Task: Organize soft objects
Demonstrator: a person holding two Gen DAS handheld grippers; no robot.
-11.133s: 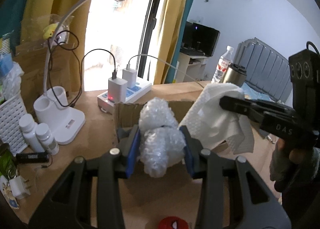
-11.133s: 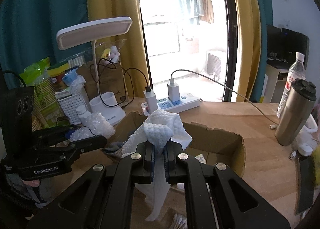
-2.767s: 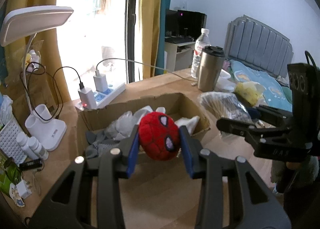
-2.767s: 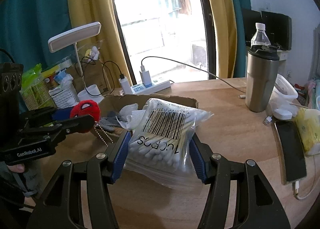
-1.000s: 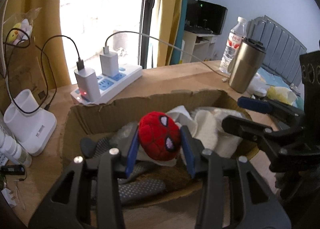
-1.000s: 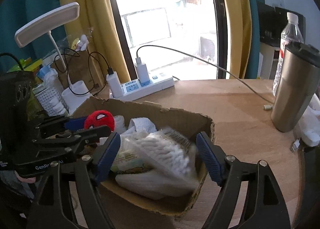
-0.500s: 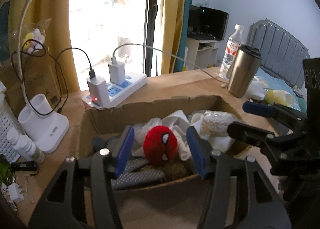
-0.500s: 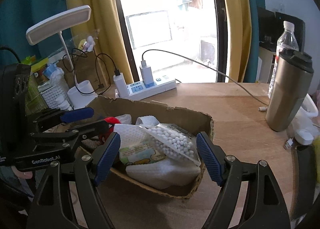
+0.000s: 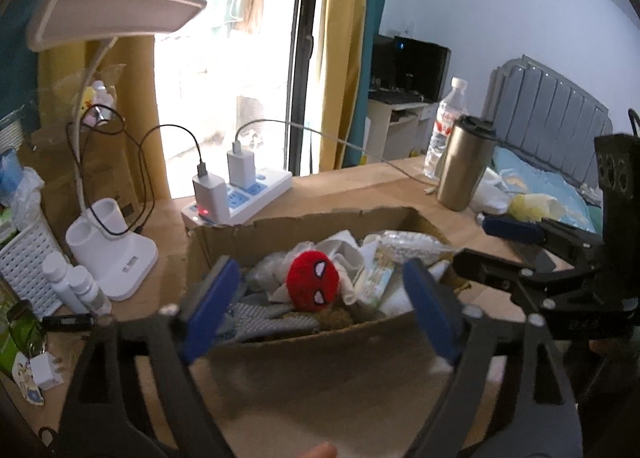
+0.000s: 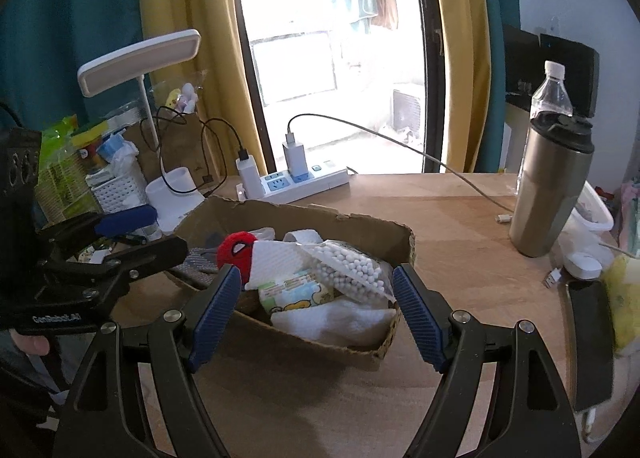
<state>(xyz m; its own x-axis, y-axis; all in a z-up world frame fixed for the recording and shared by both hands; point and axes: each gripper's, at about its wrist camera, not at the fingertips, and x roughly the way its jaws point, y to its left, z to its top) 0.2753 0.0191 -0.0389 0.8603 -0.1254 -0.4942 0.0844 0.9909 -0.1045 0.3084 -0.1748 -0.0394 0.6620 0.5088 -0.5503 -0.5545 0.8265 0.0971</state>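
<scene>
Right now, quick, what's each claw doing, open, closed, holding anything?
Left claw: open, jaws just opened, holding nothing; red plush ball lies in the cardboard box.
Right claw: open, holding nothing.

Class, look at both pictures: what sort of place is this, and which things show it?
Probably a bedroom: a grey padded headboard over blue bedding, a white desk lamp on the wooden table, and yellow curtains by a balcony door.

Daylight from the window [image 10: 336, 54] overexposes its panes. The left wrist view is motion-blurred. Fisheye distortion bends and darkens both views' edges.
</scene>
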